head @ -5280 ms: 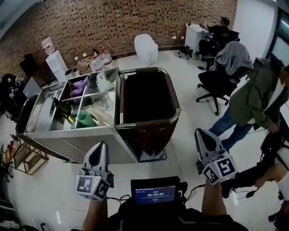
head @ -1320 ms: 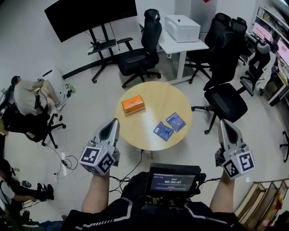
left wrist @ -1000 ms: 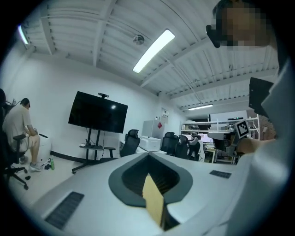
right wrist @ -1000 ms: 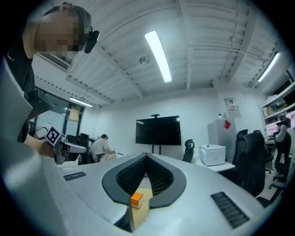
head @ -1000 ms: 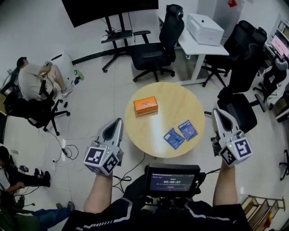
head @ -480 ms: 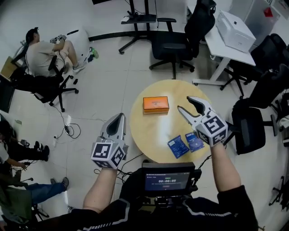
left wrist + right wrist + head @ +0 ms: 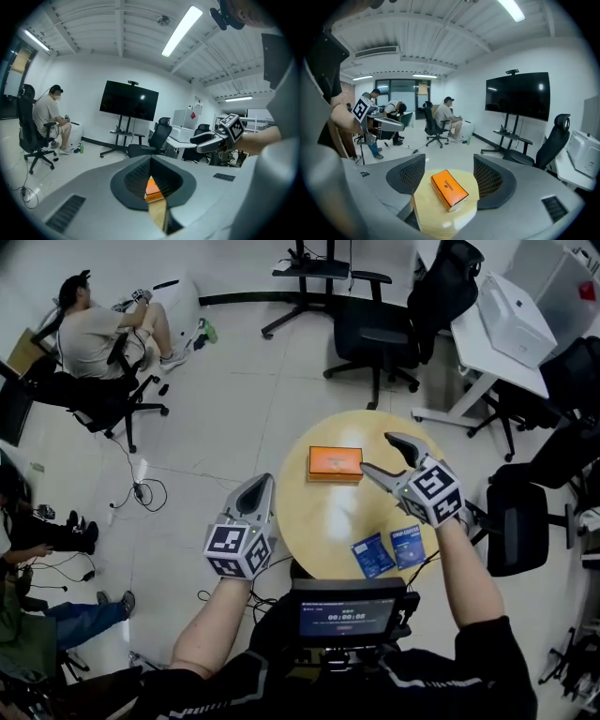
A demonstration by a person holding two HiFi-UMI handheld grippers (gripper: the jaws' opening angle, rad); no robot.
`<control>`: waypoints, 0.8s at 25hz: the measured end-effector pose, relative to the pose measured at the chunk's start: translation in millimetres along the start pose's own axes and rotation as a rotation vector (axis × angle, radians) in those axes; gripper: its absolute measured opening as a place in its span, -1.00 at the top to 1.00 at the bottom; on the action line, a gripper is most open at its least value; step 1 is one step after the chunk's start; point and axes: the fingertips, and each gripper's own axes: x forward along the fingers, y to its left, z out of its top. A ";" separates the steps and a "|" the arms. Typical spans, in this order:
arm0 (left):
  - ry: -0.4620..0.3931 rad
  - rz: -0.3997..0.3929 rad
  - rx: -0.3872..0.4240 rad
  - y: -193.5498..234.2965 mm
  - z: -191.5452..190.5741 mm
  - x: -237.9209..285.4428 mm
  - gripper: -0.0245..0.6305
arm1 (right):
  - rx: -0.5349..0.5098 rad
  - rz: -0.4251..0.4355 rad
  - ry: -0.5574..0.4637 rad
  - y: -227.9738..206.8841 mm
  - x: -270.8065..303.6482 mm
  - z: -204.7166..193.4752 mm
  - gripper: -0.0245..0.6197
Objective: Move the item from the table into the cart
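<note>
Off the left edge of the round table (image 7: 330,521), the left gripper (image 7: 257,489) hung with its grey jaws pressed together and nothing in them, pointing across the tabletop. The task's item, an orange box (image 7: 335,463), lay flat on the table's far left part, a sharp-edged rectangular carton with a paler band along its lower side. It looked like stiff, smooth card, probably light and possibly a little slick, so a firm pinch across its short width, on the two long side faces near the middle, seemed the safest hold. Over the table's right half, the right gripper (image 7: 381,453) aimed at the box with its ribbed dark pads spread. Its jaws had just been opening, and the box sat ahead in line with the gap, untouched. Near the table's front edge lay two flat blue packets (image 7: 372,555), thin and glossy. The tabletop itself was pale wood, round and polished enough to throw back glare.
</note>
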 end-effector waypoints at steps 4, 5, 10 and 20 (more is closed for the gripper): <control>0.019 -0.017 -0.005 17.4 -18.1 23.5 0.87 | -0.017 0.077 0.102 -1.0 47.6 -19.7 -0.17; 0.026 -0.016 0.001 21.4 -23.4 29.9 0.87 | -0.020 0.100 0.129 -0.3 60.2 -27.7 -0.23; 0.146 0.019 -0.036 41.0 -61.0 59.1 0.87 | -0.102 0.209 0.311 4.9 115.6 -73.9 -0.47; 0.337 0.017 -0.115 77.8 -135.2 109.4 0.63 | -0.250 0.364 0.576 6.1 206.6 -155.2 -0.66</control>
